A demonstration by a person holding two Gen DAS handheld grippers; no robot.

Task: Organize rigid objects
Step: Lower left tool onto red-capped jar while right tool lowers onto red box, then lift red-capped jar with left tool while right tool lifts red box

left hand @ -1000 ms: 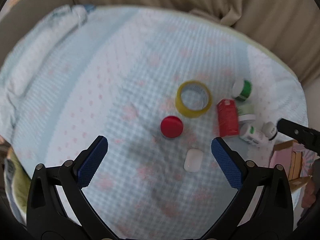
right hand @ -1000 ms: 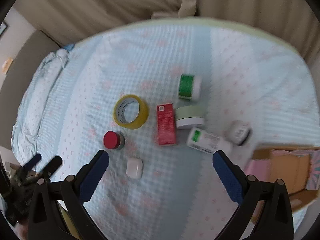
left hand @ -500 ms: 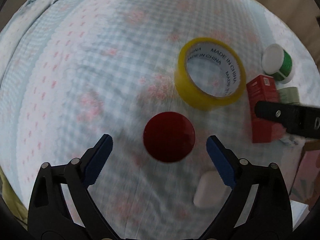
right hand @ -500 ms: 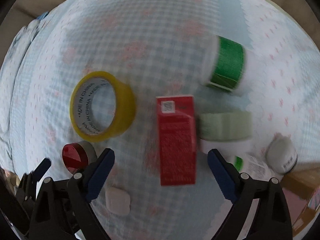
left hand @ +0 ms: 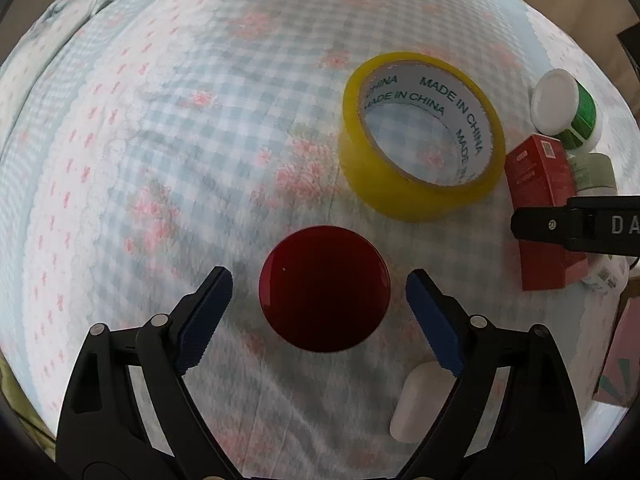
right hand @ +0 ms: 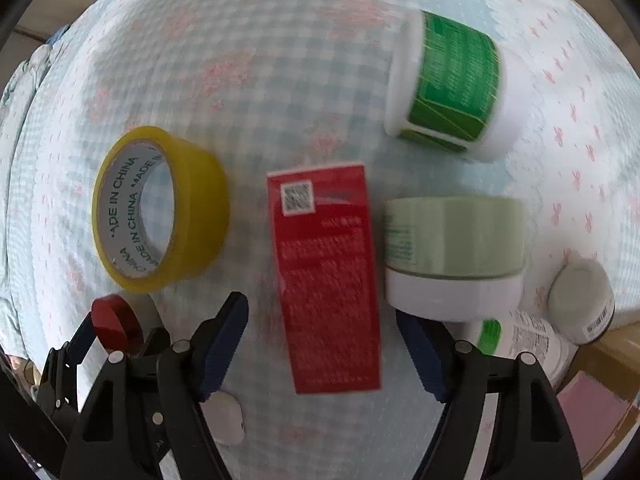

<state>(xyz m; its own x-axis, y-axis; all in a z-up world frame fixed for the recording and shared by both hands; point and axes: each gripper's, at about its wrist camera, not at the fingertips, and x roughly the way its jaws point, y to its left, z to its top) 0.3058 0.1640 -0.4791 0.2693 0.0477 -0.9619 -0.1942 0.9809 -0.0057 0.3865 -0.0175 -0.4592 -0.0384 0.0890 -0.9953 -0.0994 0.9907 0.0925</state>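
As both grippers had dropped from a wide view of the bed to close range within a second, each framed one target:

Change: the left gripper (left hand: 319,288) had come down until the red-lidded jar (left hand: 324,288) sat between its blue pads; the right gripper (right hand: 322,344) had closed in on the red box (right hand: 326,276) the same way.
Meaning: two pickups looked to be starting at once, with nothing lifted so far.
Left gripper: spread wide, a gap of quilt showing on each side of the lid, so no contact yet; it looked almost straight down on the jar.
Right gripper: also spread, the lower half of the box between its fingers; the picture was blurred, so touch could not be told, but the jaws stood clear of the box edges.
Red-lidded jar: upright on the checked quilt (left hand: 200,140), near the yellow tape roll (left hand: 420,136) and a small white case (left hand: 420,404).
Red box: flat on the quilt, between the tape roll and a pale green jar (right hand: 454,240) on its side.
Others: a green-labelled jar (right hand: 452,84) lay beyond; a white bottle (right hand: 524,340) and a small capped pot (right hand: 580,300) lay by a cardboard box (right hand: 600,400) at the right edge.
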